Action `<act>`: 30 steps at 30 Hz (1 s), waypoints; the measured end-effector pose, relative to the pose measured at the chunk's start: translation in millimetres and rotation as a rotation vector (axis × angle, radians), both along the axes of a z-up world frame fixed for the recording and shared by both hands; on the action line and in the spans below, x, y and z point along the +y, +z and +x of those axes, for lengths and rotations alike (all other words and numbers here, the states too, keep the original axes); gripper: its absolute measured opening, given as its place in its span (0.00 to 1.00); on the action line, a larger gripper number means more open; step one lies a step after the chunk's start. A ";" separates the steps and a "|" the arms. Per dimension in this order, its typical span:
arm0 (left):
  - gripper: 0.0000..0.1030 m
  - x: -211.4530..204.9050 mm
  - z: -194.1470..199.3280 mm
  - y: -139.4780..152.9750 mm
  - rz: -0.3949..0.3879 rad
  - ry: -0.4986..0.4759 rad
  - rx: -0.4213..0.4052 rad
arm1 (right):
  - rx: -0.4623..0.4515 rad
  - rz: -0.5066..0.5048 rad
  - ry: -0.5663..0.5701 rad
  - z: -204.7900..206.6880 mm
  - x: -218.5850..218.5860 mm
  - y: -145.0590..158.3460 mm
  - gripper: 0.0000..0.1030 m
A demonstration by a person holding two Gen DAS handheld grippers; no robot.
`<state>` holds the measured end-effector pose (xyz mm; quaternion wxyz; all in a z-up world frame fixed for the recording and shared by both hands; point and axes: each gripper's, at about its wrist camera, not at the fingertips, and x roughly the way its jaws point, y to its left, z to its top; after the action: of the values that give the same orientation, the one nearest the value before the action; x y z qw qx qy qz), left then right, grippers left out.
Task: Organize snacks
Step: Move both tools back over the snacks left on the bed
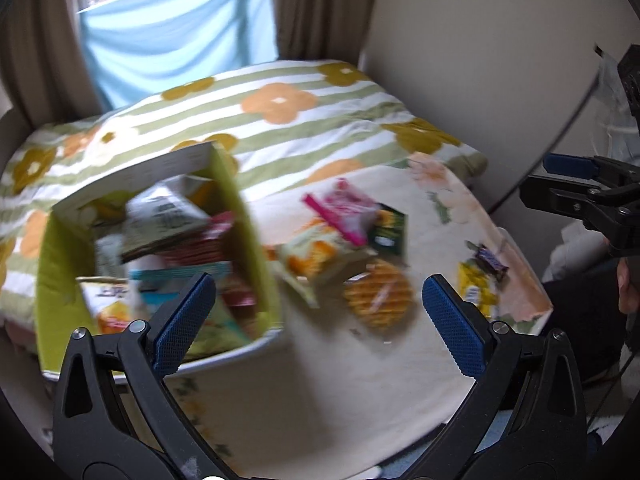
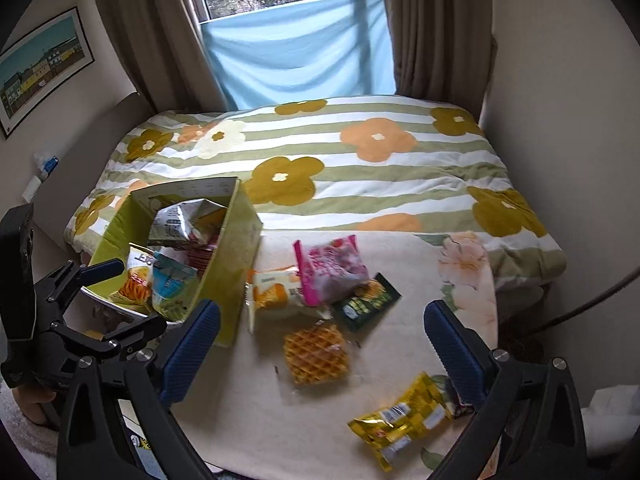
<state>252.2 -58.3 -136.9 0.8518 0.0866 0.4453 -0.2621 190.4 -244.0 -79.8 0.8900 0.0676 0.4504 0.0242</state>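
Both tongs wide open, holding nothing

The green box (image 2: 224,264) of snacks sits just left of the right tongs (image 2: 322,350), under the left tongs (image 1: 316,320). The waffle (image 2: 316,354) lies right between the right tongs' tips; the yellow packet (image 2: 400,420) lies by the right tip (half under it). A fast grab could crush the waffle or bump the box.

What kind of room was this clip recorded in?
Most likely a home bedroom: a bed with a floral striped duvet fills the space, brown curtains frame a window behind it, and a framed picture hangs on the wall.
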 end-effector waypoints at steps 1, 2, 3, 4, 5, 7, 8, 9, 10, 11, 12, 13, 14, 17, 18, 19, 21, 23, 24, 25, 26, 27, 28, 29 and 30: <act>1.00 -13.5 -5.6 -1.9 0.000 -0.021 0.004 | 0.006 -0.009 -0.013 -7.1 -11.3 -2.4 0.98; 1.00 -29.0 -12.9 -4.6 0.001 -0.048 0.008 | 0.011 -0.016 -0.025 -14.0 -21.9 -4.7 0.98; 1.00 -42.8 -19.9 -7.6 0.002 -0.072 0.012 | 0.016 -0.017 -0.035 -20.2 -32.6 -7.9 0.98; 1.00 -53.9 -25.9 -10.5 0.004 -0.092 0.017 | 0.022 -0.016 -0.042 -26.7 -44.4 -11.3 0.98; 1.00 -66.6 -31.8 -14.5 0.007 -0.114 0.026 | 0.028 -0.015 -0.047 -32.2 -54.1 -15.1 0.98; 1.00 -93.9 -44.9 -24.3 0.014 -0.154 0.048 | 0.043 -0.011 -0.050 -41.5 -73.3 -24.2 0.98; 1.00 -104.6 -51.5 -29.0 0.015 -0.171 0.059 | 0.050 -0.009 -0.049 -45.5 -81.3 -29.3 0.98; 1.00 -115.5 -57.5 -34.0 0.017 -0.186 0.068 | 0.056 -0.006 -0.047 -48.8 -88.4 -34.7 0.98; 1.00 -124.7 -62.4 -38.8 0.021 -0.196 0.073 | 0.064 -0.004 -0.044 -52.2 -95.5 -41.5 0.98; 1.00 -134.6 -67.4 -44.8 0.026 -0.208 0.079 | 0.072 -0.003 -0.043 -54.8 -101.2 -47.3 0.98; 1.00 -144.4 -72.3 -51.8 0.034 -0.220 0.085 | 0.079 -0.002 -0.040 -57.9 -106.5 -54.0 0.98; 1.00 -151.8 -76.0 -58.1 0.043 -0.228 0.089 | 0.085 0.001 -0.033 -60.4 -111.2 -61.6 0.98; 1.00 -158.8 -79.5 -65.7 0.051 -0.238 0.097 | 0.088 0.004 -0.029 -62.2 -115.5 -68.3 0.98; 1.00 -180.5 -85.4 -91.1 0.074 -0.267 0.138 | 0.102 0.021 -0.019 -66.3 -125.7 -89.8 0.98; 1.00 -186.2 -86.4 -99.9 0.084 -0.276 0.153 | 0.104 0.029 -0.018 -66.5 -128.3 -95.5 0.98; 1.00 -190.3 -87.0 -107.5 0.092 -0.282 0.159 | 0.108 0.038 -0.018 -66.4 -130.8 -102.3 0.97; 1.00 -198.6 -86.2 -122.4 0.110 -0.295 0.166 | 0.116 0.045 -0.016 -65.5 -134.4 -115.1 0.93; 1.00 -205.0 -84.6 -134.6 0.116 -0.306 0.166 | 0.121 0.029 -0.006 -63.5 -134.9 -128.6 0.91; 1.00 -208.6 -83.4 -141.4 0.118 -0.311 0.169 | 0.122 0.017 0.001 -62.4 -134.6 -134.5 0.89; 1.00 -211.6 -82.3 -147.0 0.121 -0.315 0.171 | 0.127 0.002 0.008 -61.2 -133.8 -140.7 0.89; 1.00 -214.9 -81.0 -153.0 0.125 -0.318 0.171 | 0.128 -0.010 0.015 -60.4 -133.1 -146.8 0.88; 1.00 -218.2 -79.7 -159.4 0.130 -0.322 0.171 | 0.130 -0.019 0.020 -59.6 -132.6 -152.2 0.87; 0.99 -220.8 -78.3 -164.4 0.134 -0.324 0.171 | 0.132 -0.024 0.025 -58.5 -132.5 -157.5 0.85; 0.99 -223.0 -77.0 -169.3 0.137 -0.326 0.170 | 0.134 -0.024 0.031 -57.7 -132.3 -162.4 0.82; 0.99 -225.3 -75.6 -174.2 0.139 -0.327 0.167 | 0.134 -0.025 0.039 -57.2 -131.6 -166.7 0.79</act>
<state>176.5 -283.6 -311.1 0.7498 0.1945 0.5114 -0.3720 133.2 -375.7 -246.5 0.8579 0.0493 0.5105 0.0311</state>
